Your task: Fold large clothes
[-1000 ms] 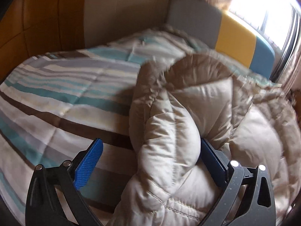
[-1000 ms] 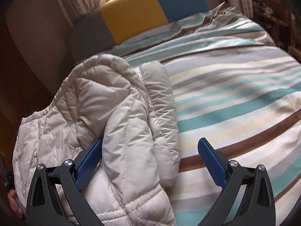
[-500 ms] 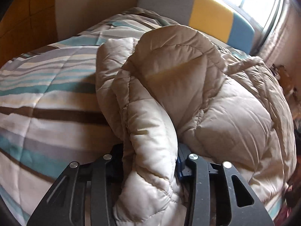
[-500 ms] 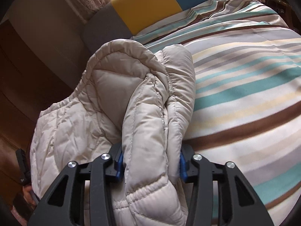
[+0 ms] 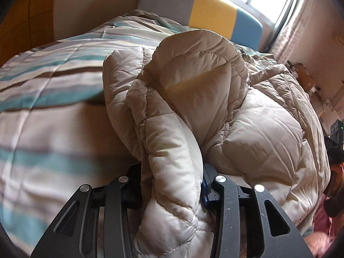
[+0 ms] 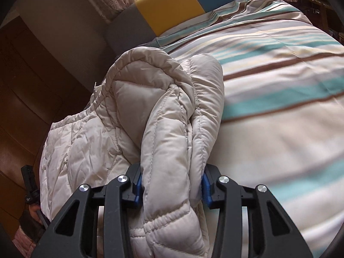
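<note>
A beige quilted puffer jacket [image 5: 247, 116] lies bunched on a striped bed, its hood and a folded sleeve raised up. My left gripper [image 5: 172, 185] is shut on a thick fold of the jacket at its near edge. In the right wrist view the same jacket [image 6: 90, 142] hangs toward the bed's left side. My right gripper [image 6: 172, 182] is shut on another padded fold of it, with blue pads [image 6: 205, 185] pressing in from both sides. The fingertips are buried in the fabric in both views.
The striped duvet [image 6: 279, 90] covers the bed. A grey, yellow and blue headboard [image 5: 210, 17] stands at the far end below a bright window. A wooden wall [image 6: 25, 81] is to one side. The other gripper's black body [image 5: 335, 144] shows at the right edge.
Both grippers were open around jacket folds a second ago and have closed on them. The jacket has since been lifted and drawn closer to the cameras.
</note>
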Motion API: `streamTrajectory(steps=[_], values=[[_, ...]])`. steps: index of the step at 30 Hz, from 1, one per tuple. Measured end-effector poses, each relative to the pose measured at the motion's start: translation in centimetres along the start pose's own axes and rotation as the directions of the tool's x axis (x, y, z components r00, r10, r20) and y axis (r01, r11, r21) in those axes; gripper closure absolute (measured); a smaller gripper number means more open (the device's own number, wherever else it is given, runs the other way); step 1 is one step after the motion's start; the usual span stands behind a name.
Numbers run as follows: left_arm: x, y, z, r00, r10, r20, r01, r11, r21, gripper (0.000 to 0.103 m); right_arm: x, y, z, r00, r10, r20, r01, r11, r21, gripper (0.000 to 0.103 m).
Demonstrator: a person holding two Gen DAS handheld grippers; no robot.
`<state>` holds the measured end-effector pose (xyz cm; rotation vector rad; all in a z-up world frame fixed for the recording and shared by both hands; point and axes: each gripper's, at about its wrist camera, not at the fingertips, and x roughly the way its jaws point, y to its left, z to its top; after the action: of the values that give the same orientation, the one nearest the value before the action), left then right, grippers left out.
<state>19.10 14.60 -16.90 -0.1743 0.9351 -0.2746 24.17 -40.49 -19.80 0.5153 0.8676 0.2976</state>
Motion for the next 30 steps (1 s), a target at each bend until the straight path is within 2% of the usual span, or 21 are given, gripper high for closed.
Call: streamTrajectory(steps=[3, 6, 7, 8, 10, 13, 14, 17, 20, 24, 25, 27, 29, 30], values=[[-1.6, -0.8, -2.2, 1.0, -0.016, 0.001, 0.016, 1.0, 0.007, 0.065, -2.5, -0.7, -2.4, 1.0, 0.008, 0.011, -0.008, 1.0, 0.011, 0.063], [-2.1, -1.1, -2.9, 1.0, -0.023, 0.009, 0.022, 1.0, 0.013, 0.062, -3.5, -0.3, -3.8, 1.0, -0.011, 0.016, 0.011, 1.0, -0.018, 0.062], [-2.4, -1.0, -3.0, 1.0, -0.02, 0.014, 0.02, 1.0, 0.009, 0.057, -3.2, 0.2, -3.3, 1.0, -0.019, 0.018, 0.019, 0.999, -0.026, 0.059], [-2.6, -0.8, -3.0, 1.0, -0.014, 0.018, 0.014, 1.0, 0.002, 0.054, -3.5, 0.4, -3.3, 0.999, -0.03, 0.025, 0.031, 0.999, -0.032, 0.05], [-3.6, -0.4, -3.0, 0.999, -0.015, 0.03, 0.015, 1.0, -0.012, 0.046, -4.2, 1.1, -2.4, 0.996, -0.061, 0.072, 0.064, 0.997, -0.043, 0.041], [-5.7, 0.5, -2.5, 0.996, 0.026, 0.085, -0.024, 0.999, -0.031, 0.035, -5.8, 2.7, -0.2, 0.986, -0.084, 0.143, 0.096, 0.992, -0.083, 0.037], [-6.5, 0.8, -2.1, 0.993, 0.04, 0.112, -0.036, 0.999, -0.041, 0.033, -5.8, 3.2, 0.6, 0.985, -0.088, 0.148, 0.103, 0.99, -0.098, 0.031], [-8.1, 1.3, -0.5, 0.982, 0.061, 0.178, -0.049, 0.996, -0.073, 0.024, -4.8, 4.8, 2.4, 0.985, -0.115, 0.129, 0.135, 0.978, -0.16, 0.026], [-7.0, 0.9, 1.7, 0.987, 0.048, 0.155, -0.034, 0.995, -0.096, 0.023, -2.7, 5.4, 2.6, 0.988, -0.134, 0.081, 0.147, 0.971, -0.188, 0.026], [-2.9, -0.9, 4.1, 0.998, 0.057, 0.037, -0.054, 0.995, -0.086, 0.021, -0.2, 6.0, 2.3, 0.981, -0.192, 0.017, 0.191, 0.954, -0.23, 0.025], [-2.0, -1.2, 4.2, 0.998, 0.06, 0.02, -0.058, 0.995, -0.077, 0.021, 0.2, 6.2, 2.1, 0.979, -0.204, 0.013, 0.201, 0.95, -0.239, 0.027], [-0.1, -1.7, 4.5, 0.996, 0.085, -0.015, -0.086, 0.994, -0.07, 0.021, 1.1, 6.4, 1.4, 0.975, -0.223, 0.011, 0.218, 0.941, -0.259, 0.042], [0.8, -1.5, 4.3, 0.997, 0.08, -0.02, -0.082, 0.992, -0.098, 0.034, 1.2, 6.5, 0.4, 0.978, -0.209, 0.019, 0.206, 0.942, -0.265, 0.062], [0.8, -1.3, 4.1, 0.996, 0.083, -0.011, -0.084, 0.99, -0.116, 0.047, 1.1, 6.6, 0.0, 0.981, -0.193, 0.029, 0.194, 0.944, -0.266, 0.066]])
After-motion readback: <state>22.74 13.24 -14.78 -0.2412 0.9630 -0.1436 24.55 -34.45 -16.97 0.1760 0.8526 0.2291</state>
